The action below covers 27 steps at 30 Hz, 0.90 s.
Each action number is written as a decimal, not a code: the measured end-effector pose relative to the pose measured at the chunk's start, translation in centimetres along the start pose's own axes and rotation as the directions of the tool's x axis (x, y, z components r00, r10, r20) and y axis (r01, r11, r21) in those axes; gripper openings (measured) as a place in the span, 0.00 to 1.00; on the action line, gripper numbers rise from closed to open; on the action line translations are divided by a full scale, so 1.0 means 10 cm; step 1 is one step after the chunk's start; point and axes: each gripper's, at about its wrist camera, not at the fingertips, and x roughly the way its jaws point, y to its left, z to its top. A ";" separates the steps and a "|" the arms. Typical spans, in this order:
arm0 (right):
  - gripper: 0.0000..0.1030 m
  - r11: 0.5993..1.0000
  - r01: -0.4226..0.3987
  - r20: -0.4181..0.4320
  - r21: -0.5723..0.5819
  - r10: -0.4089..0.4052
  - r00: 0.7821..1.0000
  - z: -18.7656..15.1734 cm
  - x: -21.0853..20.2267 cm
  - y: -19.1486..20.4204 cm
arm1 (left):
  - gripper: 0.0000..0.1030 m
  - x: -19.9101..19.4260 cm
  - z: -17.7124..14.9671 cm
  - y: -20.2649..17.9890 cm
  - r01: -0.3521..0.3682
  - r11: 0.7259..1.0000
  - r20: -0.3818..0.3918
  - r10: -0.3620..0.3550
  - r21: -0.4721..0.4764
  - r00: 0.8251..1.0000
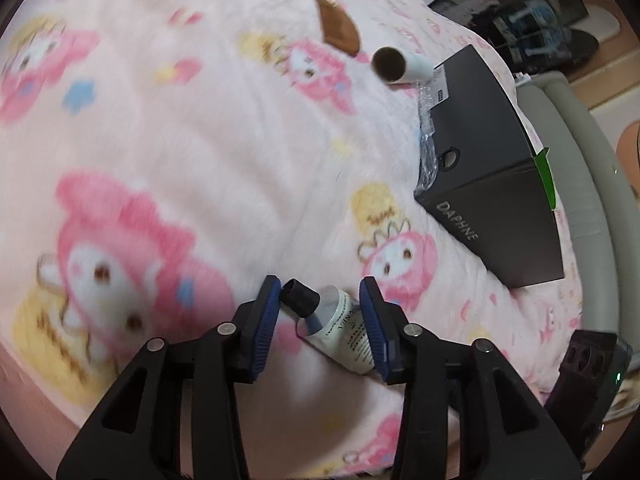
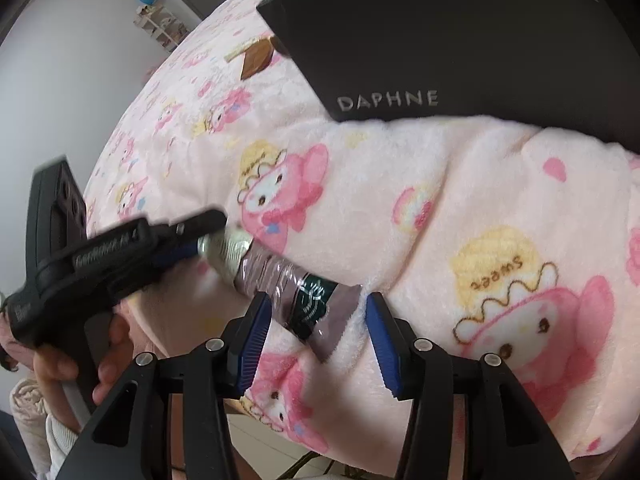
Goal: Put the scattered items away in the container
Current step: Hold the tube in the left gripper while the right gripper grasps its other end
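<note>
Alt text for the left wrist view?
Left gripper straddles a white tube with a black cap, lying on a pink cartoon-print blanket. A dark box marked DAPHNE sits to the right, a cardboard roll beyond.

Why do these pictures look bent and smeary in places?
Both views are fisheye, so edges curve and corners go dark. Left wrist view: the blanket is motion-blurred, the box sharper. Right wrist view: the left gripper is smeared, the box lettering crisp.
</note>
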 end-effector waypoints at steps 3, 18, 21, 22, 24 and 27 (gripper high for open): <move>0.44 0.999 -0.022 0.015 0.027 0.021 1.000 0.05 -0.03 -0.05 | 0.41 -0.08 -0.06 0.01 0.008 1.000 0.003 -0.008 -0.002 1.000; 0.45 0.999 -0.016 -0.065 -0.044 0.013 0.998 -0.11 0.05 0.04 | 0.42 -0.03 0.03 0.04 -0.033 0.999 0.020 0.033 0.008 0.999; 0.44 0.999 -0.043 -0.052 -0.006 0.043 0.998 -0.12 0.08 -0.02 | 0.40 -0.03 0.01 0.03 -0.027 0.999 0.005 0.027 0.025 1.000; 0.44 0.999 -0.051 -0.044 -0.004 0.050 0.998 -0.11 0.06 -0.02 | 0.40 -0.03 -0.01 0.04 -0.011 1.000 -0.010 0.011 0.023 1.000; 0.45 0.999 -0.043 -0.014 -0.010 0.043 0.999 -0.09 -0.01 -0.01 | 0.40 -0.06 -0.05 0.07 0.031 0.999 -0.038 -0.031 0.005 0.999; 0.45 0.998 -0.063 0.044 -0.017 0.063 0.997 -0.03 -0.16 -0.01 | 0.40 -0.09 -0.08 0.12 0.080 0.996 -0.053 -0.081 -0.030 0.995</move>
